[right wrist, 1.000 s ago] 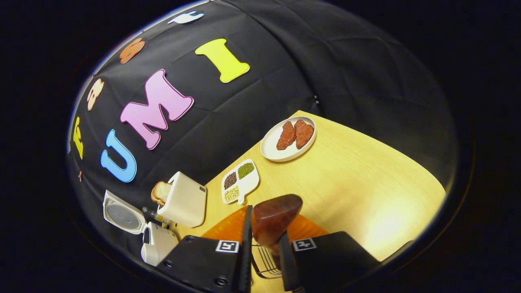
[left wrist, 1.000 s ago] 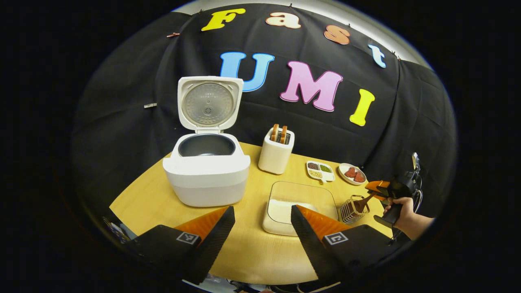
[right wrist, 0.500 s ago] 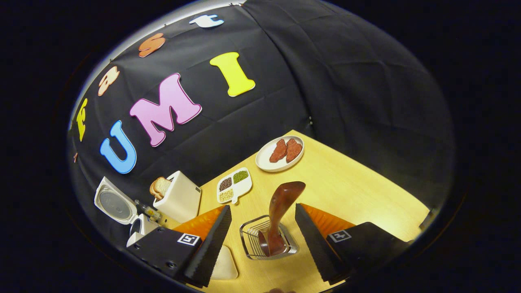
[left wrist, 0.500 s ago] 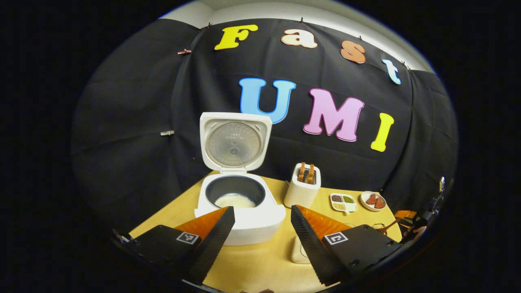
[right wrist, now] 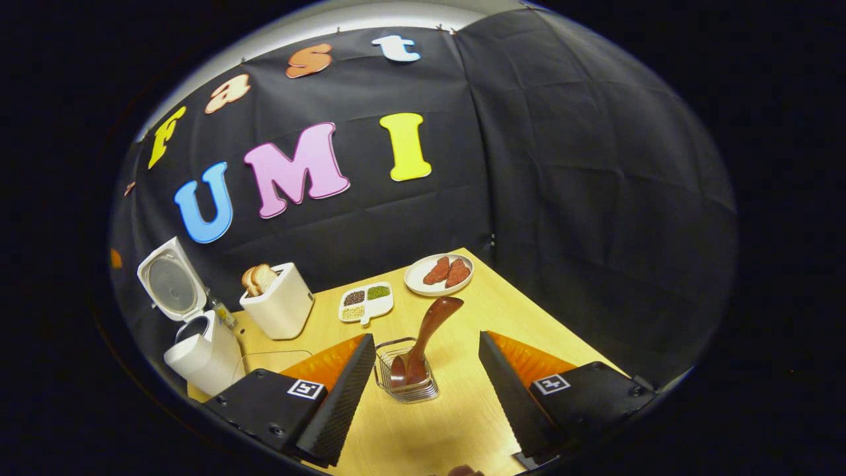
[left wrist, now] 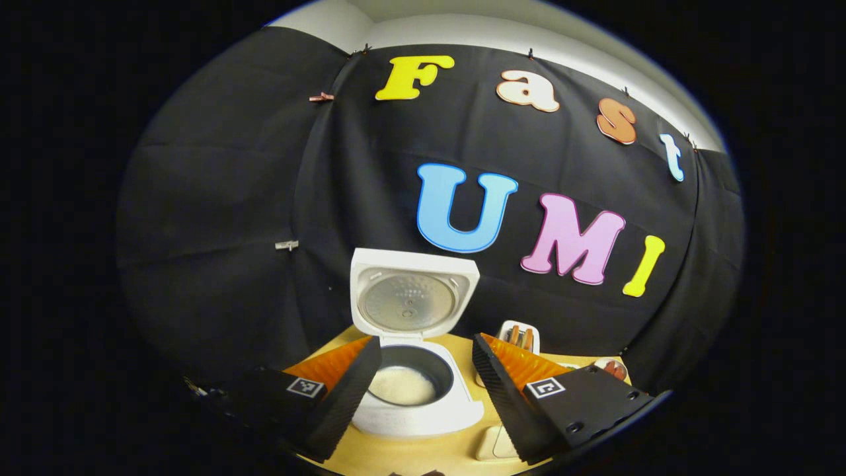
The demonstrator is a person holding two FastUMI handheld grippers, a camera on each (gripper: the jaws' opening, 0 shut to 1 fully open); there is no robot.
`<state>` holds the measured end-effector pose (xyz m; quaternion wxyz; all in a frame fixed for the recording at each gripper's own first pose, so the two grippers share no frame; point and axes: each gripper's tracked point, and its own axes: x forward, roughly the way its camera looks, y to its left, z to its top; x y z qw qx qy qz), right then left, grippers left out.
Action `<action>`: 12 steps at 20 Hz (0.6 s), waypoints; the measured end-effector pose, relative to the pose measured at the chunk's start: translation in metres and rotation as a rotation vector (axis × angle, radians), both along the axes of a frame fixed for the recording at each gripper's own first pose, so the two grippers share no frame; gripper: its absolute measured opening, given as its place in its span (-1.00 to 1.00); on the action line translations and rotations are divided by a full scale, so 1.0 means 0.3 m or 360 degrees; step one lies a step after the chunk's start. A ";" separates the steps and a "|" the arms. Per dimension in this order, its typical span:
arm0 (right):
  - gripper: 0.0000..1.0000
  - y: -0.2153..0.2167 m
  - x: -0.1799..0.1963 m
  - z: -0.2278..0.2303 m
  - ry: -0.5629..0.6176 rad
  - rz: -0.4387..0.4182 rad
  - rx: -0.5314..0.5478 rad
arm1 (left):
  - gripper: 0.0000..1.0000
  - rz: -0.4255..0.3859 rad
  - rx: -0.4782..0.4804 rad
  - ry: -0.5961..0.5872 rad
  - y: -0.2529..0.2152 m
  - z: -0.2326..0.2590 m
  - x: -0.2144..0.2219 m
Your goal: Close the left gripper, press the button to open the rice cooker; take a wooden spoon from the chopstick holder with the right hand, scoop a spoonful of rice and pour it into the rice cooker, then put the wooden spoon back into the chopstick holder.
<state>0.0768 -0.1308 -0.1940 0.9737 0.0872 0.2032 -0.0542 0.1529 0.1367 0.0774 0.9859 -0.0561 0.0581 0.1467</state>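
On the table (right wrist: 529, 311), a toaster (right wrist: 277, 307), a bean tray (right wrist: 365, 301) and a meat plate (right wrist: 438, 274) are ranged behind the holder (right wrist: 404, 373), where the spoon (right wrist: 426, 334) is propped. Both the left gripper (left wrist: 426, 377) and the right gripper (right wrist: 426, 370) are spread apart, nothing held; the cooker (left wrist: 413, 370) is seen lid-up with rice inside.

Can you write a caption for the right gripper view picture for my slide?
Open right gripper hangs above the wooden spoon standing in the wire chopstick holder, open rice cooker off to one side.
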 end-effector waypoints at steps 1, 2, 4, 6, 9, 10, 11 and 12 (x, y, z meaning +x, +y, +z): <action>0.97 0.011 -0.020 0.010 -0.0010 0.0016 -0.0022 | 0.91 0.0005 0.0038 -0.0013 0.031 0.034 0.033; 0.97 0.008 -0.032 0.033 -0.0041 0.0018 -0.0039 | 0.90 -0.0011 0.0056 -0.0021 0.051 0.063 0.073; 0.97 0.036 -0.062 0.060 -0.0069 0.0038 -0.0047 | 0.91 -0.0039 0.0029 -0.0046 0.092 0.121 0.156; 0.97 0.060 -0.089 0.082 -0.0077 0.0051 -0.0047 | 0.90 -0.0041 0.0012 -0.0069 0.134 0.160 0.239; 0.97 0.071 -0.114 0.147 -0.0152 0.0041 -0.0078 | 0.89 -0.0041 0.0047 -0.0065 0.194 0.187 0.357; 0.97 0.076 -0.128 0.160 -0.0162 0.0035 -0.0076 | 0.89 -0.0051 0.0038 -0.0052 0.199 0.185 0.400; 0.97 0.085 -0.141 0.175 -0.0165 0.0032 -0.0064 | 0.90 -0.0060 0.0032 -0.0052 0.211 0.192 0.444; 0.97 0.086 -0.154 0.184 -0.0168 0.0023 -0.0061 | 0.90 -0.0057 0.0039 -0.0064 0.228 0.206 0.486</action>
